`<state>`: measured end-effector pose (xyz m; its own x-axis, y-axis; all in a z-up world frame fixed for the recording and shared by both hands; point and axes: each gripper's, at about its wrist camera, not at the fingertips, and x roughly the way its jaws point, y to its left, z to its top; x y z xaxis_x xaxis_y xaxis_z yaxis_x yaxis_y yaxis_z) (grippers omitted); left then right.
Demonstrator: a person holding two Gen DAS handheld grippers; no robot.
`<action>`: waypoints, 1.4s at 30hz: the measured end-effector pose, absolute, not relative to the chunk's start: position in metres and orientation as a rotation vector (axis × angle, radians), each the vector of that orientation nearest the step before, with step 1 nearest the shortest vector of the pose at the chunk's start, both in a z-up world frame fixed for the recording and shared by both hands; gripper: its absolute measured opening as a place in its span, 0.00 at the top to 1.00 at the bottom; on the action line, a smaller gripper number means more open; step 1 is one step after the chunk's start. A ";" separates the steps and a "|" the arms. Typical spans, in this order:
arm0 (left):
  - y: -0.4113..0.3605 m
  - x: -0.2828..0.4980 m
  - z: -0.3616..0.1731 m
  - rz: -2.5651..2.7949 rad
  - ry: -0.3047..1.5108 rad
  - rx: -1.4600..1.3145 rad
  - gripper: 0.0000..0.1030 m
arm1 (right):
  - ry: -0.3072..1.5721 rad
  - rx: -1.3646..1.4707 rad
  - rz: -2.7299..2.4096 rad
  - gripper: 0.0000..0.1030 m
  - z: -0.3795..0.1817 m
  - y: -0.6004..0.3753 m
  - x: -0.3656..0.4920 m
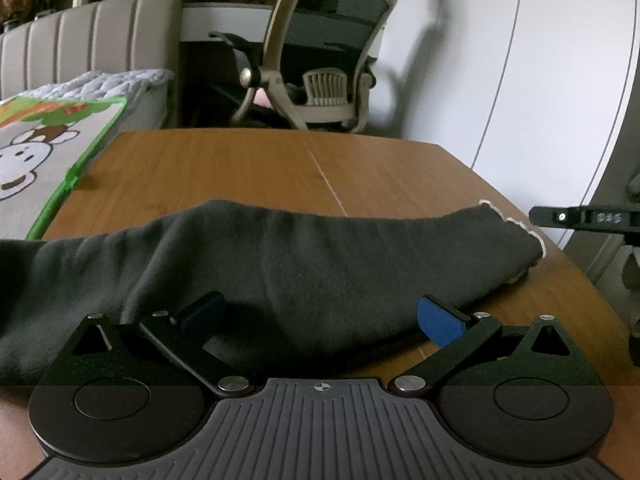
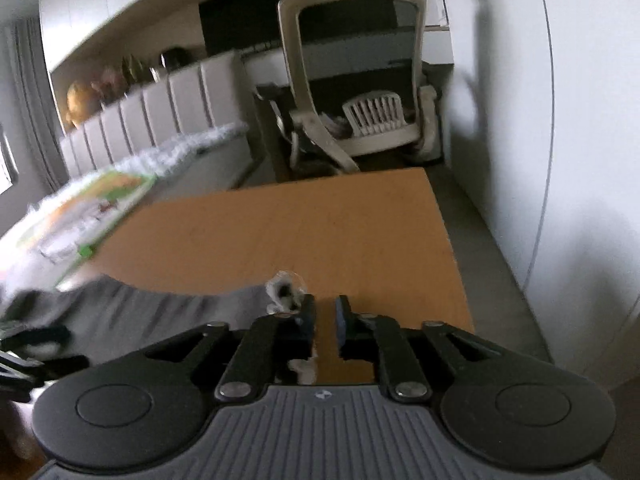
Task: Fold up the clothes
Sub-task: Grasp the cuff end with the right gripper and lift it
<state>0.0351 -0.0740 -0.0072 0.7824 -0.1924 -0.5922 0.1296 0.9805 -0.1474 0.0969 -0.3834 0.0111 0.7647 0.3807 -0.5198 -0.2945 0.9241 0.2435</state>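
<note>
Left fingers (image 1: 440, 322) wide apart over grey garment (image 1: 280, 264); right fingers (image 2: 343, 320) seemingly near-closed, empty.

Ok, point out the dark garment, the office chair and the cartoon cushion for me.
garment (image 1: 280, 256): left wrist view, middle of the grey cloth on the table.
chair (image 1: 336, 20): left wrist view, mesh backrest.
cushion (image 1: 44, 148): left wrist view, printed front face, left of the table.
</note>
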 end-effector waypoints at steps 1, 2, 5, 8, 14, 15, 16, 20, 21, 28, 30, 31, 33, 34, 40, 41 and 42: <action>-0.073 0.035 -0.008 -0.176 0.648 -0.102 0.00 | 0.594 0.166 0.386 0.75 0.011 -0.382 0.096; -0.073 0.034 -0.008 -0.177 0.647 -0.104 0.00 | 0.592 0.181 0.404 0.64 0.011 -0.381 0.095; -0.072 0.032 -0.008 -0.178 0.643 -0.107 0.00 | 0.614 0.201 0.432 0.52 0.001 -0.369 0.102; -0.072 0.032 -0.009 -0.177 0.641 -0.108 0.00 | 0.644 0.177 0.466 0.84 -0.008 -0.353 0.108; -0.071 0.032 -0.009 -0.180 0.636 -0.122 0.00 | 0.440 0.001 0.549 0.90 0.047 -0.322 0.082; -0.071 0.032 -0.009 -0.181 0.635 -0.126 0.00 | 0.411 -0.002 0.556 0.90 0.057 -0.322 0.080; -0.070 0.032 -0.009 -0.182 0.634 -0.129 0.00 | 0.401 -0.003 0.552 0.90 0.062 -0.323 0.081; -0.069 0.032 -0.009 -0.186 0.630 -0.141 0.00 | 0.495 -0.006 0.479 0.90 0.042 -0.331 0.099; -0.068 0.032 -0.009 -0.187 0.629 -0.144 0.00 | 0.541 -0.005 0.447 0.90 0.030 -0.336 0.104; -0.067 0.033 -0.009 -0.187 0.628 -0.147 0.00 | 0.662 0.161 0.305 0.80 -0.001 -0.386 0.104; -0.068 0.033 -0.009 -0.185 0.629 -0.143 0.00 | 0.660 0.299 0.333 0.67 0.002 -0.401 0.097; -0.068 0.032 -0.009 -0.185 0.629 -0.142 0.00 | 0.670 0.362 0.351 0.63 0.001 -0.405 0.095; -0.068 0.032 -0.009 -0.184 0.629 -0.141 0.00 | 0.699 0.488 0.383 0.59 -0.005 -0.412 0.093; -0.069 0.031 -0.009 -0.184 0.629 -0.141 0.00 | 0.721 0.526 0.384 0.58 -0.011 -0.412 0.094; -0.069 0.030 -0.009 -0.185 0.627 -0.145 0.00 | 0.752 0.568 0.379 0.60 -0.028 -0.402 0.098; -0.069 0.031 -0.008 -0.185 0.628 -0.145 0.00 | 0.752 0.573 0.386 0.60 -0.028 -0.398 0.101; -0.070 0.033 -0.007 -0.184 0.630 -0.146 0.00 | 0.748 0.573 0.393 0.61 -0.029 -0.395 0.103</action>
